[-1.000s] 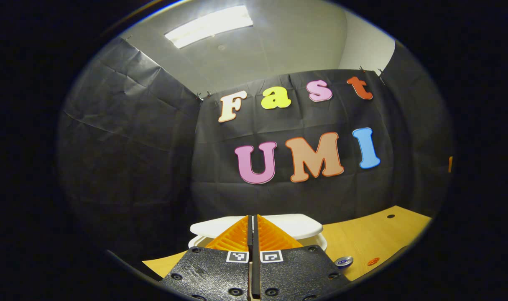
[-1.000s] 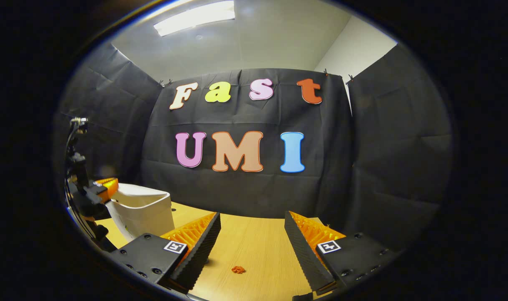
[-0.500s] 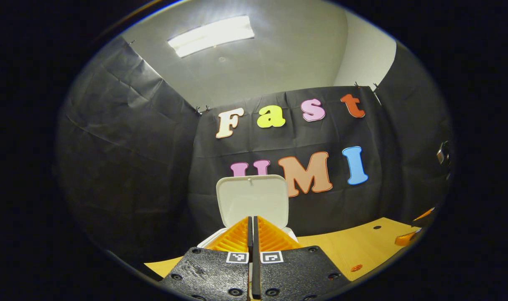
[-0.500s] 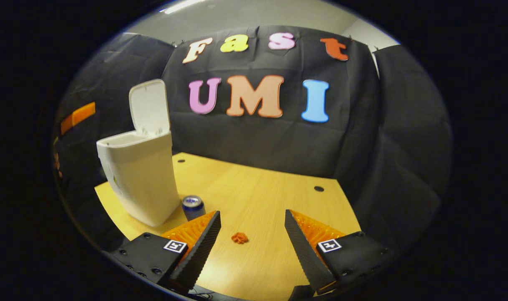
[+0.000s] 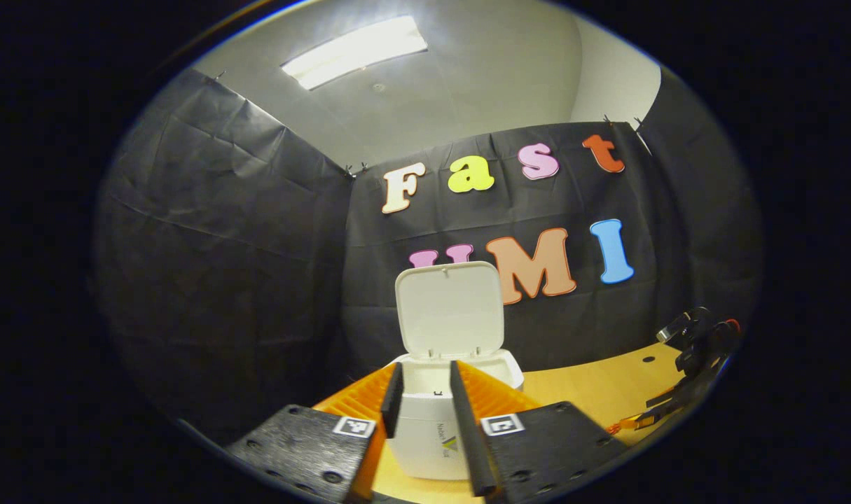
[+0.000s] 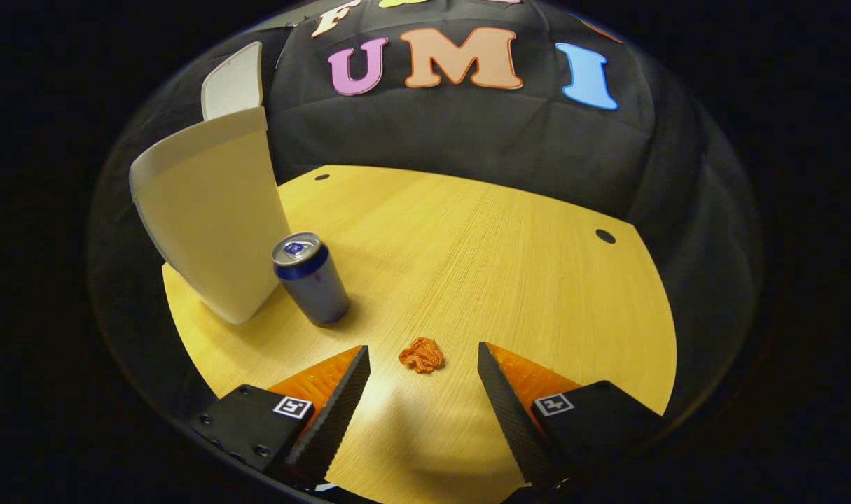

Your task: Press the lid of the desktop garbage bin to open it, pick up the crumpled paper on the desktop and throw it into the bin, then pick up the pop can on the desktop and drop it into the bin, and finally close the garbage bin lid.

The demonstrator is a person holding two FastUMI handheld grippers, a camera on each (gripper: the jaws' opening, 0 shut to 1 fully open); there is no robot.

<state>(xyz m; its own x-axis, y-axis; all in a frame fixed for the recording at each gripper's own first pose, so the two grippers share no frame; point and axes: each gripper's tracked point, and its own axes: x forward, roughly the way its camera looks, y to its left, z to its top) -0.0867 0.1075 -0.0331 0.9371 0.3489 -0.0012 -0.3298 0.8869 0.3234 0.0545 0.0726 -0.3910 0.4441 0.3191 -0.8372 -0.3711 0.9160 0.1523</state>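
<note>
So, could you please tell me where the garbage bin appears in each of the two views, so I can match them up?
Left gripper view: the garbage bin stands bottom centre, seen between the left gripper's open fingers.
Right gripper view: the bin stands at the upper left on the wooden table, with the pop can just to its right.
Shared landmark: the bin's raised white lid.

Left gripper (image 5: 425,413): two flat black textured mounting plates, round screw heads along their edges, one small square black-and-white fiducial marker on each. Fingers (image 5: 391,399) are wedge-shaped, ribbed on the outer faces, with finely serrated inner pads.

Right gripper (image 6: 424,399): same build — black plates, screws visible on the left plate, one marker per plate, ribbed wedge fingers (image 6: 341,406).
</note>
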